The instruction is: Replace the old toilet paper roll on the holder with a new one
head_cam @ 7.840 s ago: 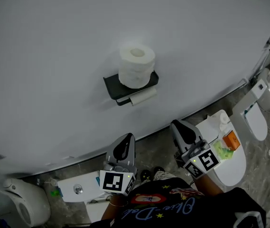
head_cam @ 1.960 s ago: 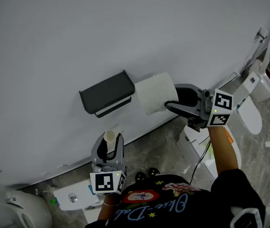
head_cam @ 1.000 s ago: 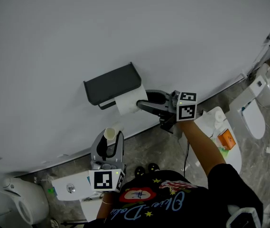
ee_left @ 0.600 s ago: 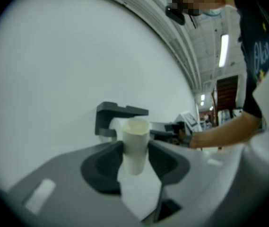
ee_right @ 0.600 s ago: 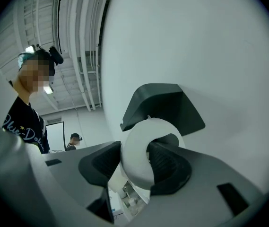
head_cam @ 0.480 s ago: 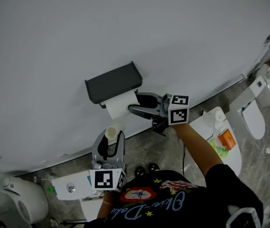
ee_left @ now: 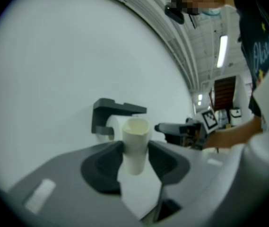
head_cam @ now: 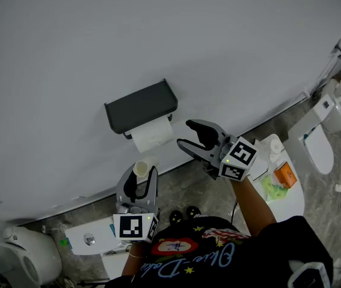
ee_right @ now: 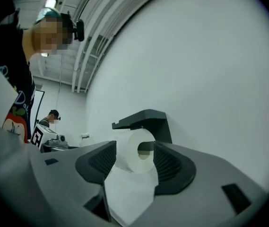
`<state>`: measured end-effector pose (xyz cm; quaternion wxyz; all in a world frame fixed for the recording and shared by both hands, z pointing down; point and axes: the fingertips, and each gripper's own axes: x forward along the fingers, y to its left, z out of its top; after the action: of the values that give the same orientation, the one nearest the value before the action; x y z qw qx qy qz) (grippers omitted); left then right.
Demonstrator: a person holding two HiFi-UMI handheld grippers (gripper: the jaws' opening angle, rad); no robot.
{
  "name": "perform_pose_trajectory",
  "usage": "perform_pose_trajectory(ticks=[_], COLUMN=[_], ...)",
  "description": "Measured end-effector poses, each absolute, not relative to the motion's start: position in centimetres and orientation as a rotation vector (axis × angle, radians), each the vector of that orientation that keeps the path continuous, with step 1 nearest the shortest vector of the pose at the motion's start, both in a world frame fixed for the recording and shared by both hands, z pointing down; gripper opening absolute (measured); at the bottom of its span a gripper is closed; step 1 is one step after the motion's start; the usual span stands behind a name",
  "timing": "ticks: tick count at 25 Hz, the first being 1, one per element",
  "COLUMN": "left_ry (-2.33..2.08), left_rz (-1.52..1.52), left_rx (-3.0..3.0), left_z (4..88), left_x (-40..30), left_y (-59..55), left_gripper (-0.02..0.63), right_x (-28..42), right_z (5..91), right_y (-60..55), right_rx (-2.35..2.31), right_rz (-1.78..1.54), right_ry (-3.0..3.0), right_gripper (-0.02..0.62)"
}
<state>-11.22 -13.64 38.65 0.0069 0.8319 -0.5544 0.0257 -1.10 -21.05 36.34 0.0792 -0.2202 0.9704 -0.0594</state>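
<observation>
With the new roll [head_cam: 152, 135] seated on the holder [head_cam: 141, 105] at frame centre, the right gripper [head_cam: 185, 134], just right of it, has just spread its jaws, now empty, so what likely remains is discarding the old cardboard tube [ee_left: 135, 145] clamped in the left gripper [head_cam: 140, 179] below.

Bare wall [head_cam: 218, 41] lay open around the holder [head_cam: 141, 105] from 9 through 12 to 2 o'clock, while the right tongs [head_cam: 183, 132], jaws just opening with nothing between them, stood close at 4, and the left tongs [head_cam: 139, 176], clamping a cardboard tube [head_cam: 139, 169], blocked 6 o'clock.
</observation>
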Motion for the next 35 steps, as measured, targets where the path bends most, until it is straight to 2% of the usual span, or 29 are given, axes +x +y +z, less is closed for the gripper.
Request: perform_pose_trajectory(ticks=[4, 5, 6, 7, 35], left_ry=[-1.734, -1.735, -1.736, -1.737, -1.729], left_rz=[0.098, 0.098, 0.098, 0.100, 0.115], left_rx=[2.603, 2.602, 2.601, 2.600, 2.606], left_z=[38.9, 39.0, 39.0, 39.1, 39.1], left_x=[-11.3, -11.4, -11.4, -11.5, -11.4], left_y=[-13.8, -13.8, -13.8, -13.8, -13.5], left_gripper=[0.164, 0.164, 0.164, 0.164, 0.164], right_x=[-0.8, -0.8, -0.8, -0.8, -1.4], right_z=[36.2, 36.4, 36.7, 36.9, 36.7], right_y=[-18.9, -18.6, -18.5, -18.3, -16.9], right_rx=[-0.750, -0.789, -0.825, -0.846, -0.845], right_rz=[-0.090, -0.069, -0.057, -0.057, -0.004], right_ry=[2.860, 2.859, 2.854, 2.848, 2.867], right_gripper=[0.244, 0.185, 0.029, 0.018, 0.013])
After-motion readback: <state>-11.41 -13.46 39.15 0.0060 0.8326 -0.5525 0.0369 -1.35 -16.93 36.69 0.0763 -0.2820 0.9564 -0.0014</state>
